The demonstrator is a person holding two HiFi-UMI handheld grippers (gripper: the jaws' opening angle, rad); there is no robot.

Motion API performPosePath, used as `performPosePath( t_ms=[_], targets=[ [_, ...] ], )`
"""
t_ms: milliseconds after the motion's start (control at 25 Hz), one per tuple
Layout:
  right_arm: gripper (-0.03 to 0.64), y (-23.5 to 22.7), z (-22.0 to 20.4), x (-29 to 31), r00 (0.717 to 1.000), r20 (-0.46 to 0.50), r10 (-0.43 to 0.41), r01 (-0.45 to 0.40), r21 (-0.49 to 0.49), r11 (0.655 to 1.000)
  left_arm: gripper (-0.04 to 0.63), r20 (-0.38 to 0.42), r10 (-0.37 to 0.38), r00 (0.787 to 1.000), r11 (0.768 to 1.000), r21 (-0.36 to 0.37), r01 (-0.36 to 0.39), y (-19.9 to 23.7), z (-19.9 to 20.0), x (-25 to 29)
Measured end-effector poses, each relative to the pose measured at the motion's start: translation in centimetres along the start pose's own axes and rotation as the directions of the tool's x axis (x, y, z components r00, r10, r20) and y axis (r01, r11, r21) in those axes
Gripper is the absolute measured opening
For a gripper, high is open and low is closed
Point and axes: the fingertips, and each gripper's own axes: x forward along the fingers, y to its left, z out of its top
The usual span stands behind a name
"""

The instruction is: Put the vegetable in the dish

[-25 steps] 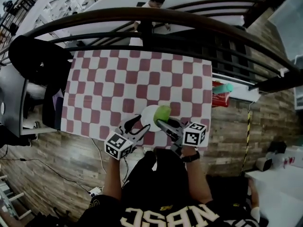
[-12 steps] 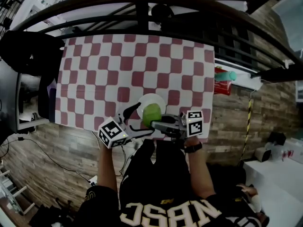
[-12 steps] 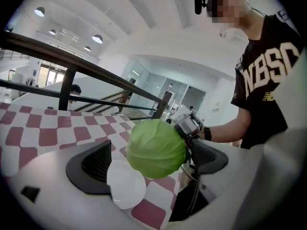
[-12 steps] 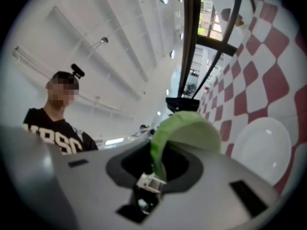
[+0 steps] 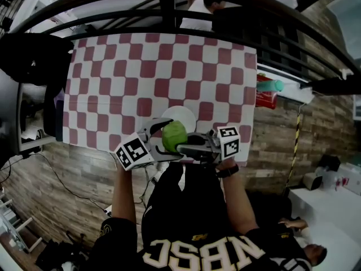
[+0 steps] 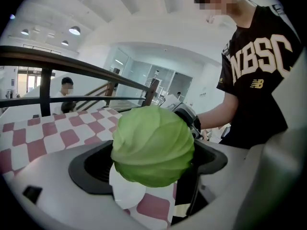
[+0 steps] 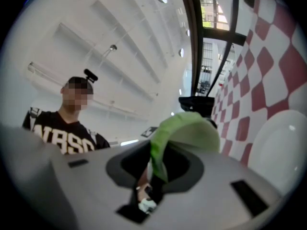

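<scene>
Right gripper (image 5: 186, 147): its jaws are closing on the cabbage (image 6: 152, 145). In the right gripper view a green leaf edge is being squeezed in the gap between them.
Left gripper (image 5: 163, 138): its jaws are standing spread wide, one to either side of the cabbage. Whether they are touching it cannot be told.
Cabbage: it is sitting between the two grippers, right in front of the left jaws. It is filling the middle of the left gripper view, and the right jaws are reaching in from its far side.
Dish (image 5: 181, 115): white and round, it is lying on the counter (image 5: 124, 78) just beyond the tips of both pairs of jaws. In the left gripper view a part of it is showing right under the cabbage. Whether the cabbage is resting on it cannot be told.
Counter: its red-and-white checked cover is stretching away past the jaws, beyond the dish.
Marker cubes: the left cube (image 5: 132, 153) and the right cube (image 5: 228, 141) are sitting behind their jaws, on the person's side.
Person (image 5: 192, 230): wearing a black printed shirt, the person is standing behind both grippers with both forearms reaching forward.
Railing (image 5: 169, 4): a dark rail is running along the counter's far edge, well beyond the jaws.
</scene>
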Motion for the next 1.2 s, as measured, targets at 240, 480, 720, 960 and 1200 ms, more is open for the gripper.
performPosePath(
  t_ms=[240, 480, 720, 960, 1200],
  targets=[
    [0.140, -4.1, -2.2, -2.4, 0.957, -0.153, -0.248, 0.245, -0.041, 0.969, 0.515, -0.152, 0.074, 0.986, 0.997, -0.018, -0.077, 1.2, -4.0, 1.7],
    [0.191, -7.2, -3.6, -6.8, 0.882, -0.219, -0.418, 0.416, -0.058, 0.907, 0.514, -0.252, 0.101, 0.963, 0.993, -0.032, -0.113, 2.0, -7.1, 4.2],
    [0.190, -8.8, -0.5, -12.5, 0.791, -0.092, -0.605, 0.596, -0.112, 0.796, 0.514, -0.364, 0.240, 0.900, 0.968, 0.013, -0.252, 4.3, -9.4, 3.9],
    [0.190, -8.9, 0.9, -12.1, 0.783, 0.026, -0.622, 0.620, -0.123, 0.775, 0.512, -0.466, 0.354, 0.811, 0.927, 0.057, -0.371, 6.9, -11.5, 4.8],
    [0.190, -9.1, 1.1, -12.8, 0.761, 0.088, -0.642, 0.648, -0.095, 0.755, 0.491, -0.472, 0.376, 0.798, 0.920, 0.086, -0.382, 7.7, -11.4, 6.5]
  ],
)
